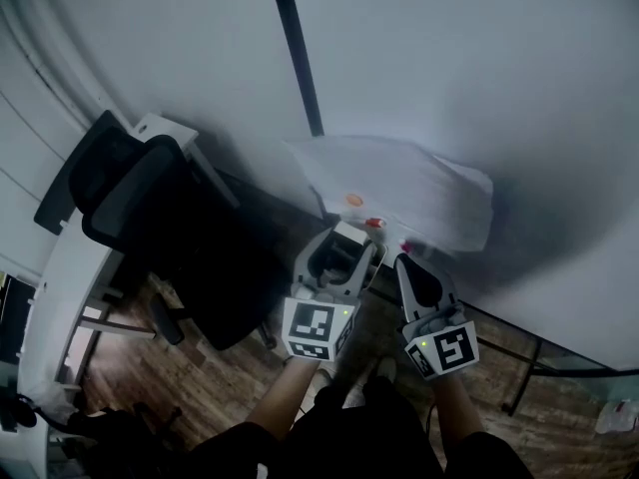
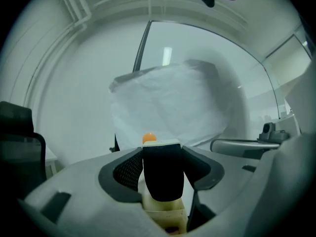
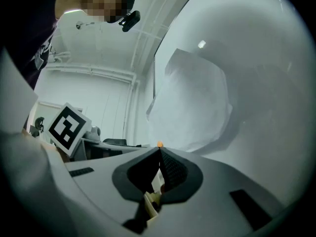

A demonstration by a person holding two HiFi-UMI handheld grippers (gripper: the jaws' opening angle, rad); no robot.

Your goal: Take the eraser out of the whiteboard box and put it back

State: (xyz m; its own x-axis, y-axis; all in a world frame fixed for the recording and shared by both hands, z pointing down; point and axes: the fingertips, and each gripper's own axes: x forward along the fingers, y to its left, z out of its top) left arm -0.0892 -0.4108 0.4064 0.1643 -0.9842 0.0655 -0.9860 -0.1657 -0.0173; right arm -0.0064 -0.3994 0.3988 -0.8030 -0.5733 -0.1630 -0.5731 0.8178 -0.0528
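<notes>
Eraser (image 2: 163, 181) first: it sits upright between the jaws of the left claw (image 2: 162, 152), black felt face toward the camera and pale back showing at its top edge, pinched on both sides and held in the air just short of the wall, so it is out of the whiteboard box at this moment. Just beside it, the right claw (image 3: 159, 153) is pressed shut with its tips meeting and nothing between them. Beyond both, a small orange thing (image 2: 149, 138) and a red thing (image 1: 374, 223) sit at the lower edge of a loose paper sheet (image 1: 399, 193) that hangs on the whiteboard (image 1: 469, 68); the box itself I cannot pick out clearly among them. That is the main risk, in my judgement: with the slot poorly seen and the sheet drooping over that area, the eraser could be set on an edge instead of inside and tip off onto the floor. The grip looks narrow, so a knock against the box rim could twist the eraser loose. The idle right claw hangs near enough to nudge the small things or snag the sheet.
</notes>
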